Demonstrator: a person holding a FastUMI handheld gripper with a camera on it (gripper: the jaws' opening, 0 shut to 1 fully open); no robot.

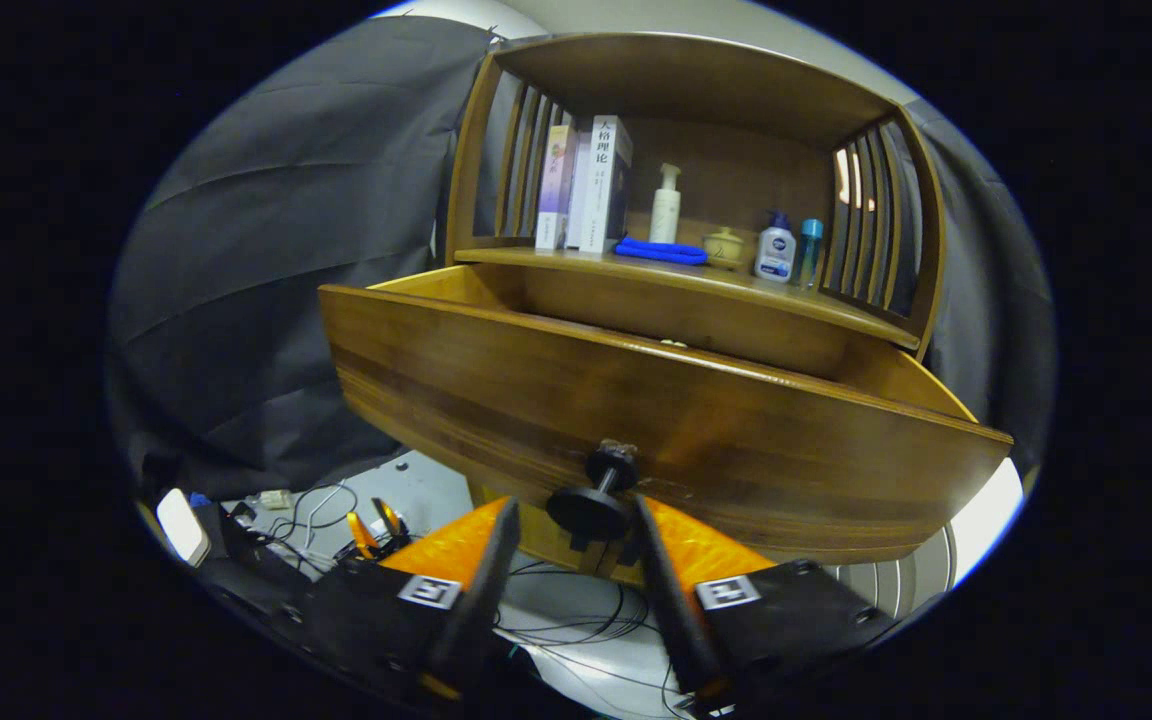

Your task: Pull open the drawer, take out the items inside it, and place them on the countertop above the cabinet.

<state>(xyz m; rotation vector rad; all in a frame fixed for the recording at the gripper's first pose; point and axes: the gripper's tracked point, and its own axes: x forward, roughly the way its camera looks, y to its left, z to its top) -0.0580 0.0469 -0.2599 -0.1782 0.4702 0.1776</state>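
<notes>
The brown wooden drawer (656, 420) with its broad, curved front panel stands pulled well out of the wooden cabinet (696, 190), so the first step of the task looks done. Its round black knob (591, 508) on a short stem sits between the tips of the tongs (576, 520), just ahead of them. The fingers stand apart, with a gap showing on each side of the knob; they look parted rather than pressing on it, so I judge the tongs open and no more than flanking the knob.

The inside of the drawer lies beyond and above the tongs, hidden for the most part by the tall front panel. One small pale scrap peeps over the panel's top edge, too little to name. What the drawer holds cannot be told from here.

Farther beyond, on the wooden surface (736, 285) above the drawer, stand several upright books (586, 185), a white pump bottle (665, 205), a folded blue cloth (661, 250), a small yellowish lidded pot (724, 247), a white bottle with a blue cap (775, 250) and a slim blue bottle (809, 250).

Whether any of these came from the drawer cannot be told. Left to do, as I judge: let go of the knob, reach over the panel, lift the contents out and set them on that surface.
</notes>
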